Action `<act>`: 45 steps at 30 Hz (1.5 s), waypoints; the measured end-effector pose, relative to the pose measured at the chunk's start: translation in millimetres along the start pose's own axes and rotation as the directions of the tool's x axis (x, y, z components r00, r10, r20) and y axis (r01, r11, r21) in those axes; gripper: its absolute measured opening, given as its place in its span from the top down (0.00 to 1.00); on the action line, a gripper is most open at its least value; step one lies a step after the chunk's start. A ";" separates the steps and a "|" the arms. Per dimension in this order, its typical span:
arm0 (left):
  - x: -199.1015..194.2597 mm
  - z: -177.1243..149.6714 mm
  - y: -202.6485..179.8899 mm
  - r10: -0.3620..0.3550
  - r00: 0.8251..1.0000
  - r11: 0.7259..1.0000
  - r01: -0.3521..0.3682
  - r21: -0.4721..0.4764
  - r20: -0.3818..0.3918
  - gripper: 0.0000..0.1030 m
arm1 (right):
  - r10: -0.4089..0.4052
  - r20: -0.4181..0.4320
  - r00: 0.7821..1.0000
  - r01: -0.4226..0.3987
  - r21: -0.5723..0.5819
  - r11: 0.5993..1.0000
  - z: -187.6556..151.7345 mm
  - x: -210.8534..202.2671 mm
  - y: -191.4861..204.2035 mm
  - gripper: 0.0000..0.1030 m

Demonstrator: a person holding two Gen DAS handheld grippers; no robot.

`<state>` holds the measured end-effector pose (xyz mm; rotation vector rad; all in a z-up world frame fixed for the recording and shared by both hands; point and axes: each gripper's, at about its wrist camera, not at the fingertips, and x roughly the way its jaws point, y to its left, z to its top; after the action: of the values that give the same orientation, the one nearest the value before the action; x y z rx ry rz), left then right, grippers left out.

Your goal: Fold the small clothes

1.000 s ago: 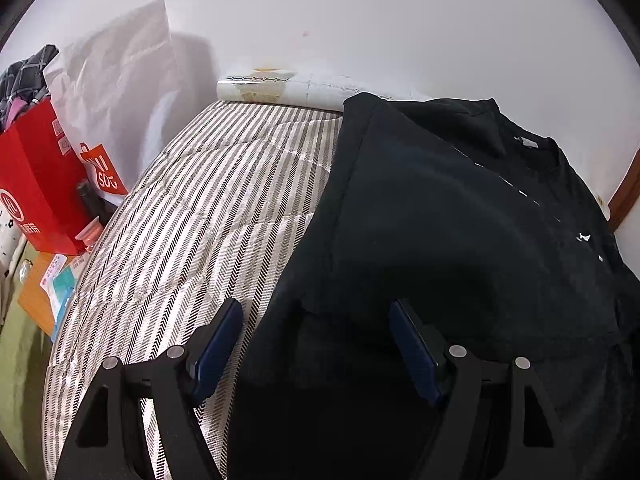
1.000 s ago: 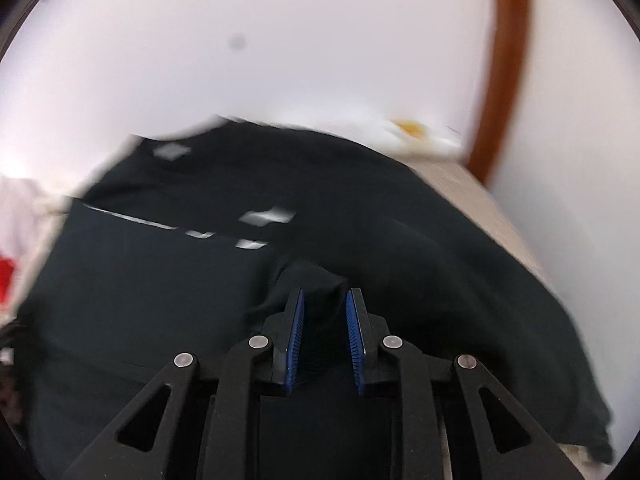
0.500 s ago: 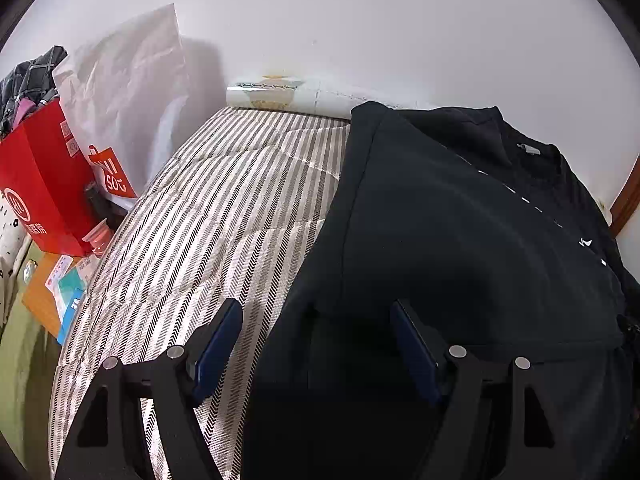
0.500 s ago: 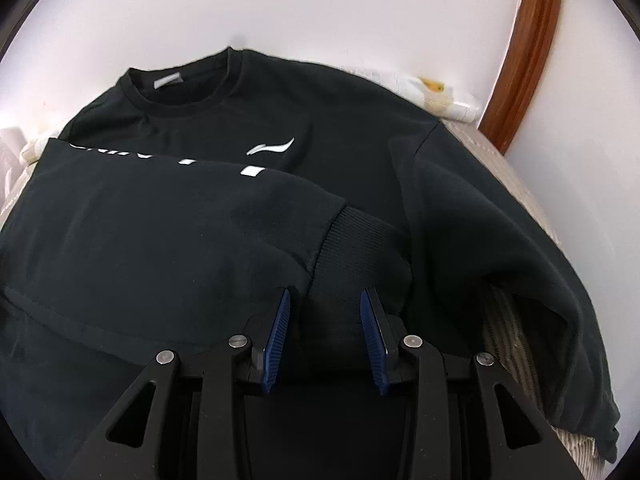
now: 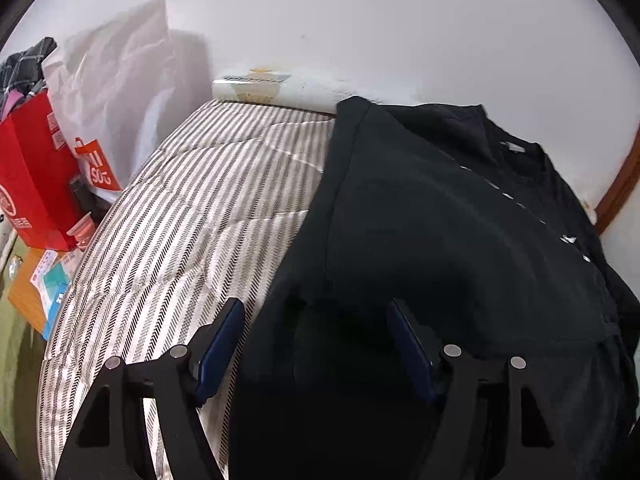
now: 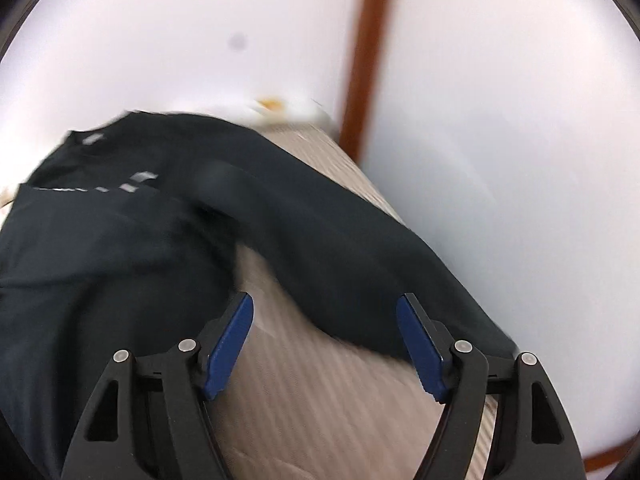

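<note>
Black sweatshirt (image 5: pixel 440 240) flat on striped bed, one sleeve folded across chest, other sleeve (image 6: pixel 340 248) outstretched.

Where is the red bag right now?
In the left wrist view, the red bag stands at the far left, off the striped bed's left edge, just in front of a white plastic bag leaning on the wall.

A bed with a striped quilt (image 5: pixel 192 216) fills the lower left of the left wrist view. A black sweatshirt (image 5: pixel 440 240) lies spread on it across the right half, one side folded in. At the top centre a white rolled bundle (image 5: pixel 272 90) sits against the wall.
</note>
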<state>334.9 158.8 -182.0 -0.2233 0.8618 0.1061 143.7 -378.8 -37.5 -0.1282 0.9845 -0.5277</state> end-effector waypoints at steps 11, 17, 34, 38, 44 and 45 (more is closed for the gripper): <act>-48.2 -27.1 -33.0 -0.034 0.999 0.997 0.037 0.064 -0.033 0.30 | -0.073 -0.075 0.994 0.081 0.107 0.991 -67.0 5.7 -126.8 0.28; -67.7 -44.6 -53.1 -0.067 0.996 0.996 0.070 0.048 -0.053 0.30 | -0.015 -0.072 0.997 0.016 0.018 1.000 -64.6 38.7 -126.3 0.28; -101.9 -76.9 -62.0 0.051 0.997 0.997 -0.046 0.067 -0.061 0.30 | 0.027 0.156 0.987 -0.036 0.049 0.998 13.0 19.5 -127.9 0.88; -107.4 -77.5 -48.9 0.102 0.993 0.992 -0.097 0.078 -0.057 0.30 | 0.072 0.261 0.963 -0.085 0.037 0.996 53.9 -15.5 -90.8 0.88; -112.7 -68.5 -27.2 0.107 0.993 0.990 -0.101 0.100 -0.048 0.30 | 0.214 0.366 0.906 -0.206 -0.060 0.977 98.5 -80.5 7.0 0.89; -113.1 -66.7 -23.2 0.097 0.994 0.991 -0.091 0.100 -0.049 0.30 | 0.238 0.373 0.897 -0.224 -0.081 0.971 107.2 -84.9 27.5 0.89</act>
<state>216.6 120.1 -134.3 -0.0941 0.9286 0.1461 204.4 -328.2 77.4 -0.1377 0.6161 -0.2506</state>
